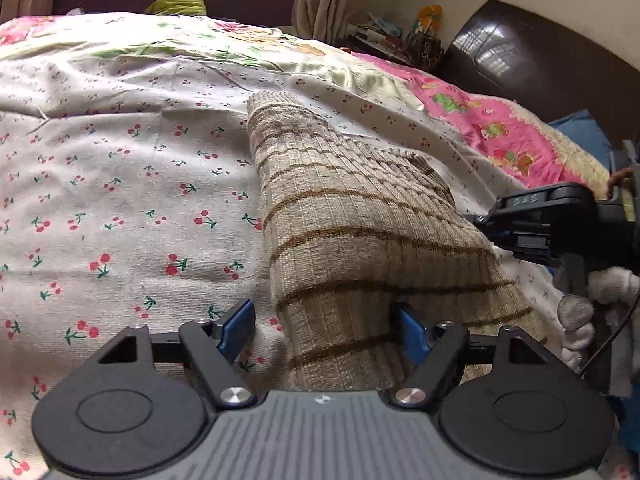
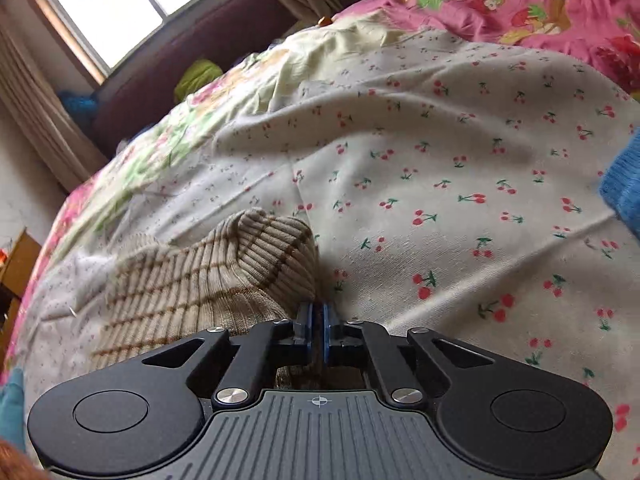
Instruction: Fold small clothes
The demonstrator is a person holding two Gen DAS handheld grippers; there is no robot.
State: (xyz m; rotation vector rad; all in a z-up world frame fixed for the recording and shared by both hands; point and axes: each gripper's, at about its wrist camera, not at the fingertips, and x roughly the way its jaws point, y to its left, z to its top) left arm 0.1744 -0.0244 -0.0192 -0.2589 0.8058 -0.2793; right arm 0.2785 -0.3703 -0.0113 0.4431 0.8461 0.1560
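A beige ribbed knit garment (image 1: 352, 220) with brown stripes lies lengthwise on the cherry-print sheet (image 1: 120, 200). My left gripper (image 1: 322, 312) is open and straddles the garment's near end; its blue pads do not press on the cloth, and the right pad sits half under the knit. My right gripper (image 1: 480, 222) comes in from the right at the garment's side edge. In the right wrist view that gripper (image 2: 317, 312) has its pads together, pinching the edge of the garment (image 2: 240, 264), whose ribbed hem bunches up just ahead and left of the pads.
A pink cartoon-print quilt (image 1: 480, 120) covers the far right of the bed, below a dark headboard (image 1: 540, 52). A blue knit piece (image 2: 624, 188) lies at the right edge. A gloved hand (image 1: 580, 312) holds the right gripper. A window and curtains stand beyond the bed.
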